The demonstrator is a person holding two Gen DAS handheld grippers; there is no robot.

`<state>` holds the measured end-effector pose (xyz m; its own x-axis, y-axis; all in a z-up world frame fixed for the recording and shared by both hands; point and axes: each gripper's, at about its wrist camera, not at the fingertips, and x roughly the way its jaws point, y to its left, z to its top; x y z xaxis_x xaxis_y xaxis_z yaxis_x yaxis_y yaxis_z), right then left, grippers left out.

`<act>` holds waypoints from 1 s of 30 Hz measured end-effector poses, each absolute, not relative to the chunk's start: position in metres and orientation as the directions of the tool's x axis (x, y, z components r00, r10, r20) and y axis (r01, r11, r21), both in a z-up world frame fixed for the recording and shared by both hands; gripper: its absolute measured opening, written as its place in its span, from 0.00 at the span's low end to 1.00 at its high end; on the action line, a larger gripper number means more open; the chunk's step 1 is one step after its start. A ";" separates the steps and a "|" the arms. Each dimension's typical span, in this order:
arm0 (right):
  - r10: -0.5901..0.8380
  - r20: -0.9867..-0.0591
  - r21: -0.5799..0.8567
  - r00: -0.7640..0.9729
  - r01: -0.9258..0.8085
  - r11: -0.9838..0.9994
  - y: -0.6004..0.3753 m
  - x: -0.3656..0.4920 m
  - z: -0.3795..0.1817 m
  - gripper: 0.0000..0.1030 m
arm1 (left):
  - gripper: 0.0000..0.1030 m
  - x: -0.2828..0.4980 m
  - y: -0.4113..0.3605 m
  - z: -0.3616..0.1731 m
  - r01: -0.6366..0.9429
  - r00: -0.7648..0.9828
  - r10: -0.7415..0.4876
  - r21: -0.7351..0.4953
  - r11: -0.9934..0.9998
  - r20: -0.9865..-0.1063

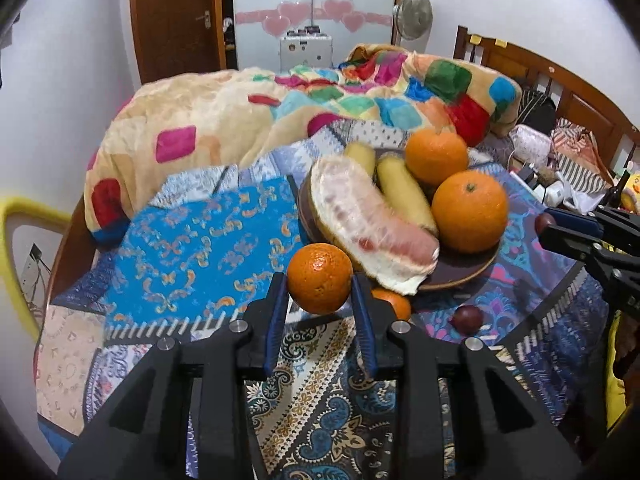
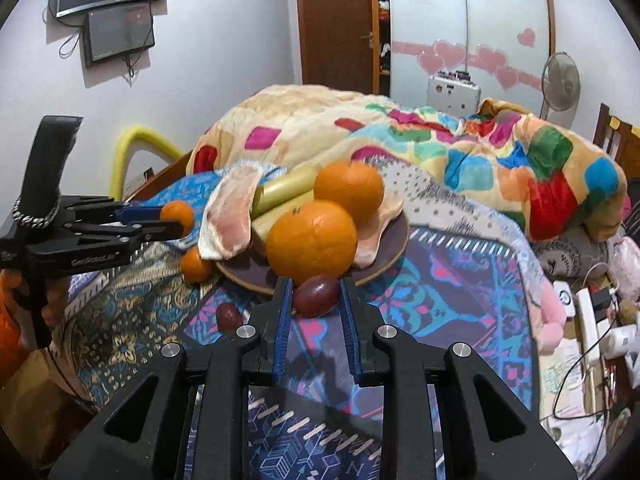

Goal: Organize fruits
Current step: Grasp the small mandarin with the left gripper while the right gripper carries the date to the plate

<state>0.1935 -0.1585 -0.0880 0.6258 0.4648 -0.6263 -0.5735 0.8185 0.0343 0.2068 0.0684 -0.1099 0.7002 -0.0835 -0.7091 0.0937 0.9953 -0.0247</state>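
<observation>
Fruit is seen piled on a brown plate (image 1: 460, 276) in the left wrist view: a pomelo segment (image 1: 372, 224), bananas (image 1: 404, 188) and two oranges (image 1: 470, 212). A small orange (image 1: 319, 278) is clamped between the fingers of the left gripper (image 1: 319, 292), raised just beside the plate rim. In the right wrist view, a dark grape (image 2: 316, 296) is gripped by the right gripper (image 2: 316, 300), near the plate; a second grape (image 2: 229, 316) is seen lying on the patterned cloth (image 2: 460, 280).

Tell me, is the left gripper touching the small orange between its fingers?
Touching. In the left wrist view the left gripper has both blue pads pressed against the small orange, which hangs above the cloth; the right wrist view shows it pinched too.
</observation>
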 end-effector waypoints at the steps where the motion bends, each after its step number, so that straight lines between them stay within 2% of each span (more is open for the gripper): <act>1: 0.467 -0.618 0.032 0.632 -0.574 0.818 -0.158 0.194 -0.084 0.21 | 0.31 0.205 0.068 -0.105 0.096 0.709 -0.086 -0.026 0.995 -0.700; 12: 0.482 -0.558 -0.001 0.675 -0.581 0.814 -0.139 0.218 -0.060 0.21 | 0.31 0.225 0.053 -0.075 0.137 0.741 -0.140 -0.057 0.989 -0.657; 30: 0.495 -0.609 0.010 0.619 -0.619 0.785 -0.113 0.257 -0.078 0.21 | 0.31 0.276 0.034 -0.090 0.161 0.685 -0.176 -0.089 0.983 -0.707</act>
<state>0.2574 -0.1125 -0.0779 0.6192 0.4954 -0.6092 -0.6189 0.7854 0.0096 0.2757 0.0341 -0.0898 0.6854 -0.1762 -0.7065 0.1612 0.9829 -0.0886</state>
